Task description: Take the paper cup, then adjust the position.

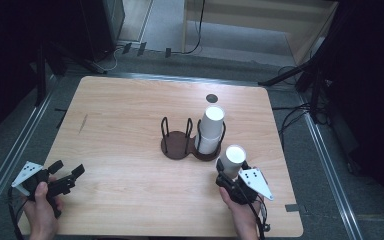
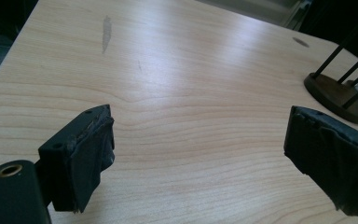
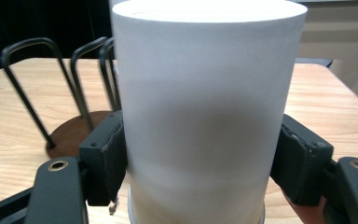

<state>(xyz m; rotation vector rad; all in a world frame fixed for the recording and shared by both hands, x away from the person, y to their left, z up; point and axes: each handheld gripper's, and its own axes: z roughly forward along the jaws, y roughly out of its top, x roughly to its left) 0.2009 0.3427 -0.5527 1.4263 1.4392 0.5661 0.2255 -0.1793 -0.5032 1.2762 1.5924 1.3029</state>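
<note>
Bench from above: I stand at its near edge with a gripper in each hand. My right gripper clamps a white paper cup by its side wall, mouth up, just in front of the dark wooden cup holder. The holder has two wire-ringed bays; the right one carries a stack of white cups, the left one stands free. My left gripper rests near the left corner, well apart from everything, jaws spread with nothing between them. A small dark spot marks the wood beyond the stack.

Left gripper view: only bare wood lies between my two black pads, and the holder's base sits far off at the right edge.

Right gripper view: the cup fills the space between my pads, which press on both of its sides. The wire hoops of the holder rise just behind and to the left.

I judge the risks this way: the thin wall could buckle if I squeeze harder, and the cup's rim or base could catch a hoop and tip the light holder. The standing stack leans slightly, so a nudge could topple it.
</note>
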